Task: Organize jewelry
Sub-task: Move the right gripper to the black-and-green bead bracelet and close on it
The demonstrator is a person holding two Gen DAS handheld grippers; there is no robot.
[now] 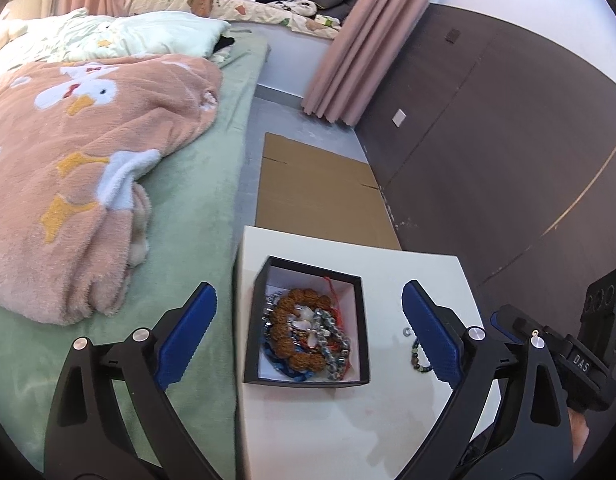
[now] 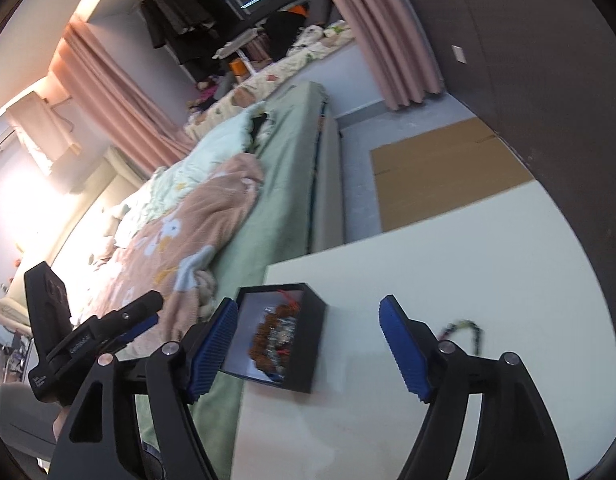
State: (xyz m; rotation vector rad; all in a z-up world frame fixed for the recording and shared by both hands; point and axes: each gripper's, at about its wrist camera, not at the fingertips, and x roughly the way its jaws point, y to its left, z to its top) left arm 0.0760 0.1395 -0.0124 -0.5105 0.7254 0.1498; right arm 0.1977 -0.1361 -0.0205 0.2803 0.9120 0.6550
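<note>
A black open box point(image 1: 363, 312) with a white lining sits on the white table point(image 1: 327, 432). It holds several tangled pieces: a brown bead bracelet point(image 1: 292, 320), grey-blue beads and a blue band. A dark bead bracelet point(image 1: 417, 356) and a small silver ring point(image 1: 406, 331) lie on the table right of the box. My left gripper point(image 1: 308, 336) is open and empty, its fingers either side of the box. My right gripper point(image 2: 308, 348) is open and empty above the table. In the right wrist view the box point(image 2: 308, 344) lies between its fingers and the loose bracelet point(image 2: 465, 330) lies to the right.
A bed with a green sheet point(image 1: 188, 208) and a pink blanket point(image 1: 80, 168) borders the table's left edge. Flat cardboard point(image 1: 315, 188) lies on the floor beyond the table. A dark wall panel point(image 1: 487, 140) runs along the right. Pink curtains point(image 1: 347, 40) hang at the back.
</note>
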